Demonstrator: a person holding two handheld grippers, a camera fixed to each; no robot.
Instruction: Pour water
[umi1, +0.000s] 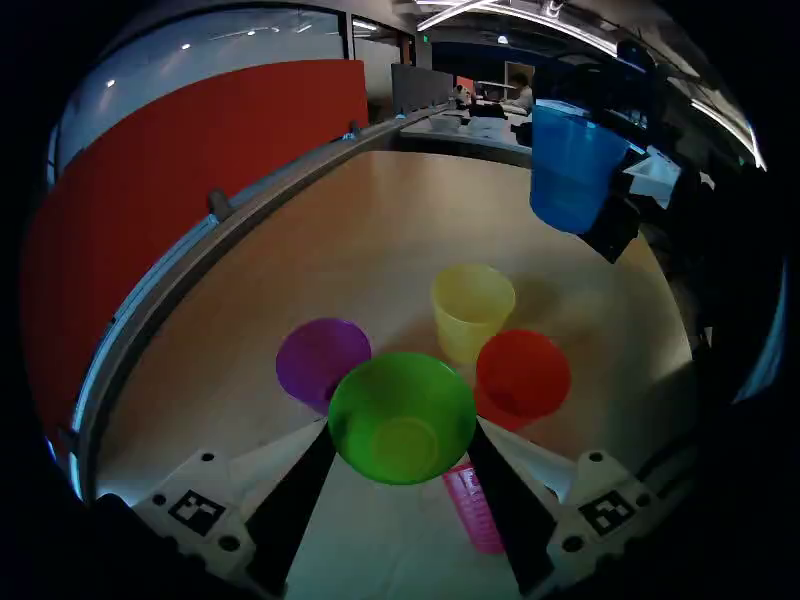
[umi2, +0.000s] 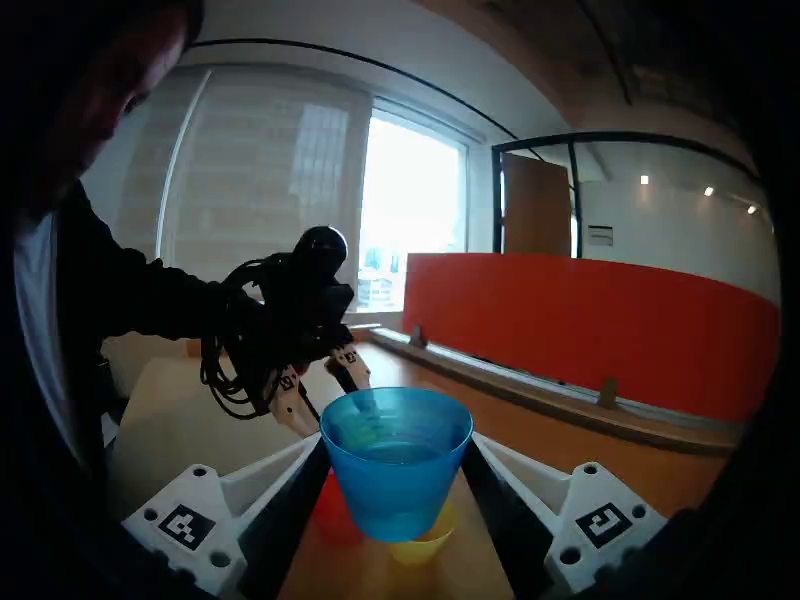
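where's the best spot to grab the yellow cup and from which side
Probably the upper wall of the yellow cup, just under the rim: it stands upright and tapers downward, so a grip would seat there. Come from its far left in the left gripper view, over bare table; the red cup crowds its near right.

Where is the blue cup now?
Held in the right gripper, low centre of the right gripper view, the blue cup hangs above the red cup and yellow cup; in the left gripper view it is upper right.
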